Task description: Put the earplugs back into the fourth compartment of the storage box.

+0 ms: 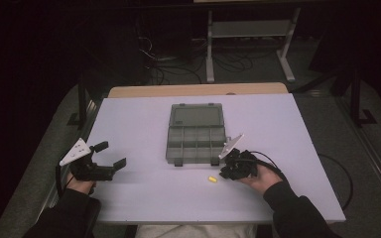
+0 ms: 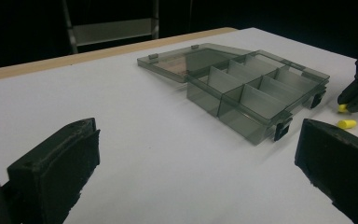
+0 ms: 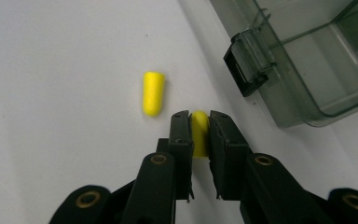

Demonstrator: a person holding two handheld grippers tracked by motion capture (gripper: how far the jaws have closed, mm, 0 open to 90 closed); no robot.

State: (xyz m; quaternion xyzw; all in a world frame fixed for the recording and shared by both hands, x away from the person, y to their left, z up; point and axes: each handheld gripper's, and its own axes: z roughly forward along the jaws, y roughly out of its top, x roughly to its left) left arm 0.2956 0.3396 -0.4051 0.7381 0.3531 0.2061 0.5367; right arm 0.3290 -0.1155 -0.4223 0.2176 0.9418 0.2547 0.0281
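Pinching a yellow earplug (image 3: 199, 133) between its two black pads, the right claw (image 3: 199, 135) is clenched on that plug just in front of the grey organiser box (image 1: 196, 133), near the box's right front corner. The plug stands nose-up between the pads, its rounded tip showing above them. No earlier picture bears out any motion, so only the grip itself is told: pads pressing the foam from both sides.

A second yellow earplug (image 3: 153, 93) lies loose on the white counter (image 1: 144, 198) — just beside the pinched one, on the side away from the box's latch (image 3: 248, 63), and apart from the claw. In the high view it sits in front of the box, a little left of the right claw (image 1: 226, 173).

The box stands open, its clear lid (image 1: 196, 115) folded back flat on the far side, its divided compartments bare as far as can be seen.

Well to the left of the box, the left claw (image 1: 110, 155) is released — jaws wide apart with nothing between them, pointed toward the box.
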